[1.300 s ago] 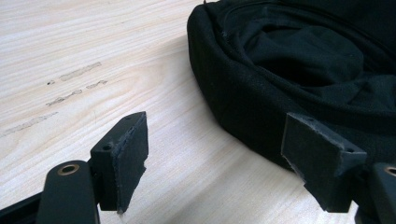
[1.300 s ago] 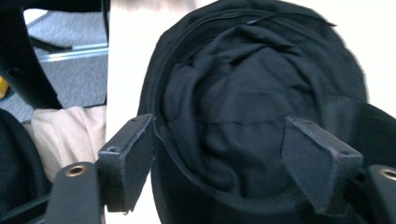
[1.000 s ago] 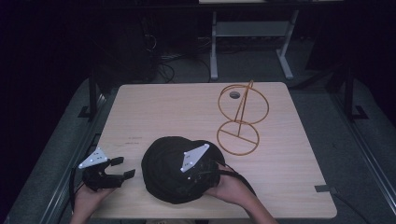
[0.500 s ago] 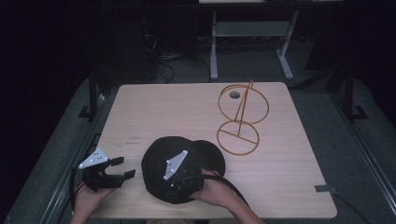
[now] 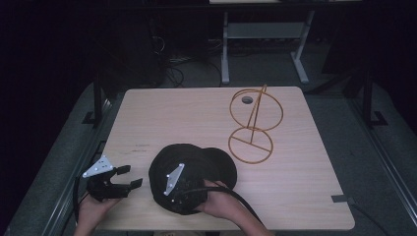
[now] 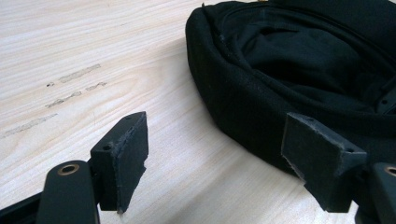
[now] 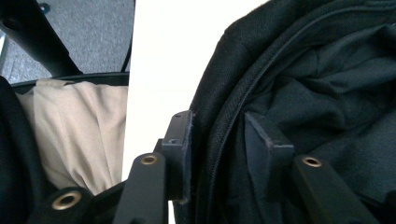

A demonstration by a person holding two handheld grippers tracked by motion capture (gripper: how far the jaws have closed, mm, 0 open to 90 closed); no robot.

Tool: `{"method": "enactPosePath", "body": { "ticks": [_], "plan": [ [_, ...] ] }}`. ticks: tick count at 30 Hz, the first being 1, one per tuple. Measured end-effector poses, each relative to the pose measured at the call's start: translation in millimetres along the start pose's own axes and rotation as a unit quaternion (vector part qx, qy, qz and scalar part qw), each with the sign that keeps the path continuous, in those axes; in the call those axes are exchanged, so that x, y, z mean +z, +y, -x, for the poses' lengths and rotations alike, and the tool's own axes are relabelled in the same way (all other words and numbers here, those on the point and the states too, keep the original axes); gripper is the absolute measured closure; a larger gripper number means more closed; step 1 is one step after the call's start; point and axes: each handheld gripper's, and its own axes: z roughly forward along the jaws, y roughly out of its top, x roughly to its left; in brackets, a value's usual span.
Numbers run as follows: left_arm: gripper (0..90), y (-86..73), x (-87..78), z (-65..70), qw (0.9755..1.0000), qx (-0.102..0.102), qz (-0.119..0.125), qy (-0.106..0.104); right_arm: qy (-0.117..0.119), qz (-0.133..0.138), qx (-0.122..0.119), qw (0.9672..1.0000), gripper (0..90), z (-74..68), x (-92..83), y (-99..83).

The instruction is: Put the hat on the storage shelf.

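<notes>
We read the black cap [image 5: 193,178] as light, soft cloth that flops and folds when lifted; only its brim and the stitched band round the opening look firm. It lies upside down, opening up, at the near edge of the wooden table [image 5: 196,118], well apart from the gold wire hat stand [image 5: 253,125] and nearer to the person than the stand is. Our pick for a hold is the band at the rim, one pad inside and one outside; cloth on rubber pads should not slip much, but a pinch on loose crown cloth would just bunch up.

The right gripper [image 7: 218,140] is at exactly that spot. It straddles the cap's side wall, one finger [image 7: 180,144] outside the cap against the wall, the other inside on the lining. Its jaws have just been closing with the rim between them and now stand narrow. The outer pad looks in contact; whether the inner one presses yet we cannot tell, so we judge it a grip about to seat, not a firm one. In the high view this gripper [image 5: 183,184] sits over the cap's near part.

The left gripper [image 6: 219,154] hangs with jaws wide and nothing between them, just beside the cap on its far side from the stand, one pad [image 6: 317,161] close to the wall, not touching.
</notes>
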Motion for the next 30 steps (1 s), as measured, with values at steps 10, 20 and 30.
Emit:
{"method": "enactPosePath", "body": {
  "ticks": [10,20,30],
  "plan": [
    [22.4,0.6,-0.1,2.0,1.0000,0.003,0.002,-0.003,0.001,-0.050,0.007,0.9987,78.1,-3.0,9.9,8.5],
    [22.4,1.3,-0.1,2.7,0.9999,0.000,0.009,-0.007,-0.003,0.012,0.014,0.9998,82.1,4.6,-24.0,0.8],
    [22.4,9.4,-3.5,10.4,0.9986,0.008,0.042,-0.032,0.006,0.090,0.047,0.9948,82.0,24.6,-66.1,-3.8]
  ]
}}
